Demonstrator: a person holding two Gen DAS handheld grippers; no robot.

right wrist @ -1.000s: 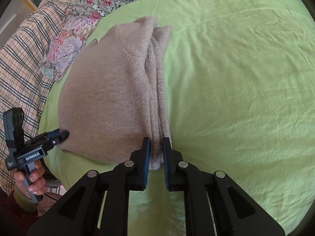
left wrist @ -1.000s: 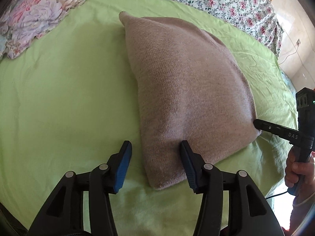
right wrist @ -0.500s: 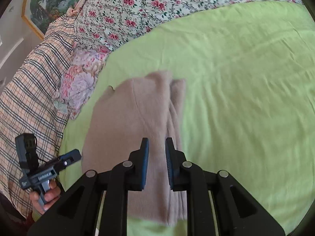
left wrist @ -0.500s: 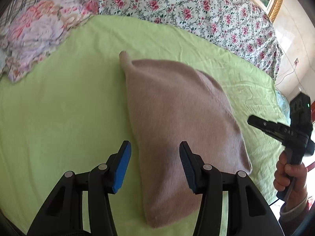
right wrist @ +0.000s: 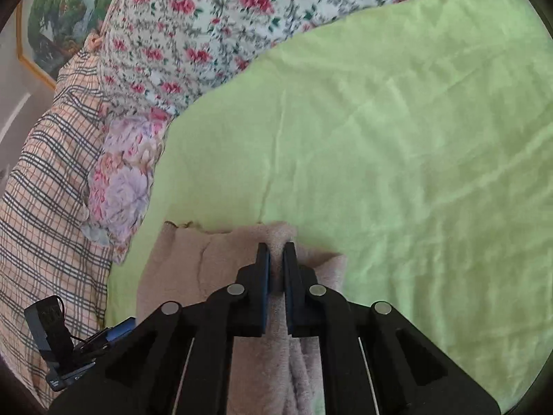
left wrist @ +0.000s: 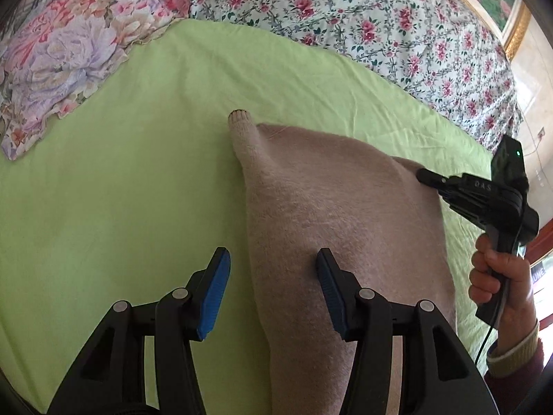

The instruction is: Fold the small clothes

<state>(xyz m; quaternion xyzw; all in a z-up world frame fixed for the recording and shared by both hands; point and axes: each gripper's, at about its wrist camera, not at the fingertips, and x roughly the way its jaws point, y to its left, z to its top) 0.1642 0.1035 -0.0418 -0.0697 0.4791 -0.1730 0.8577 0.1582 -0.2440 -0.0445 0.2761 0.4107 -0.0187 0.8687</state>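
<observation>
Now my right gripper (right wrist: 275,269) jaws pinch the sweater's (left wrist: 345,235) edge at lower centre of the bed (left wrist: 121,190); left gripper (left wrist: 273,290) jaws stand half open, straddling its edge. Next: carry the fold over.

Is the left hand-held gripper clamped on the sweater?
No, the left hand-held gripper has its blue pads spread apart over the beige sweater's edge.

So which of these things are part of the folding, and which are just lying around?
Part of the job:
beige knitted garment
left gripper, jaws open
right gripper, jaws shut on the garment
green sheet

Just lying about:
floral bedding
plaid blanket
framed picture
</observation>
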